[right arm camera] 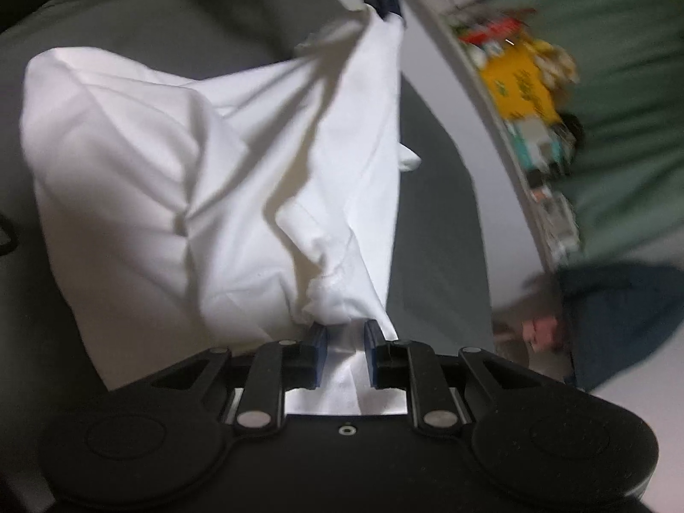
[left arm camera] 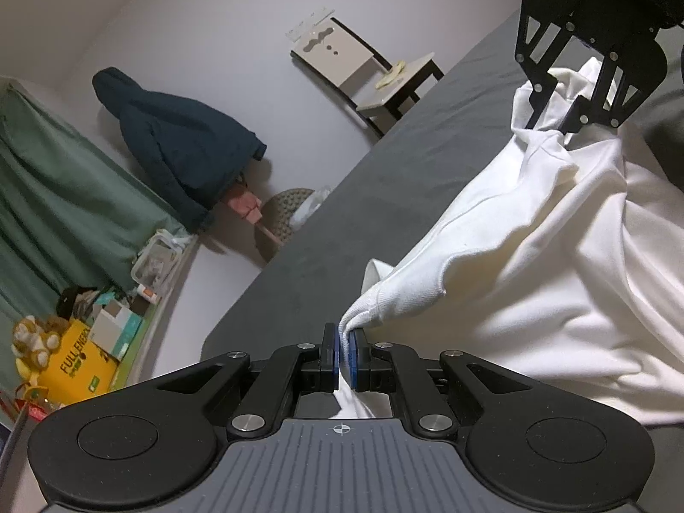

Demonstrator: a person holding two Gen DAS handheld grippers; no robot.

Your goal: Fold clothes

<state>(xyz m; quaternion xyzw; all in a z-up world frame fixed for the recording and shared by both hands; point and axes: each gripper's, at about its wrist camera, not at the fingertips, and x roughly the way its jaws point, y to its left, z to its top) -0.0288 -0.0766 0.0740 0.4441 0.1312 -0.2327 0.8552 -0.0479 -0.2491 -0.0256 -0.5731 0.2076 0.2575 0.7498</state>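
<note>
A white sweatshirt-like garment [left arm camera: 534, 256] lies bunched on a grey bed [left arm camera: 320, 235]. My left gripper [left arm camera: 344, 333] is shut on its ribbed edge, which is pinched between the blue pads. At the upper right of the left wrist view my right gripper [left arm camera: 553, 128] pinches a gathered peak of the cloth. In the right wrist view the right gripper [right arm camera: 345, 327] has a thick wad of the garment [right arm camera: 171, 171] filling the gap between its pads. Cloth stretches from there to the left gripper [right arm camera: 387, 4] at the top.
The bed's [right arm camera: 431, 213] edge runs along a pale wall. Beyond it are a dark chair [left arm camera: 367, 68], a navy jacket [left arm camera: 184, 145], a woven basket [left arm camera: 286, 218], a green curtain [left arm camera: 51, 179], and a ledge with a yellow box [left arm camera: 81, 355] and clutter.
</note>
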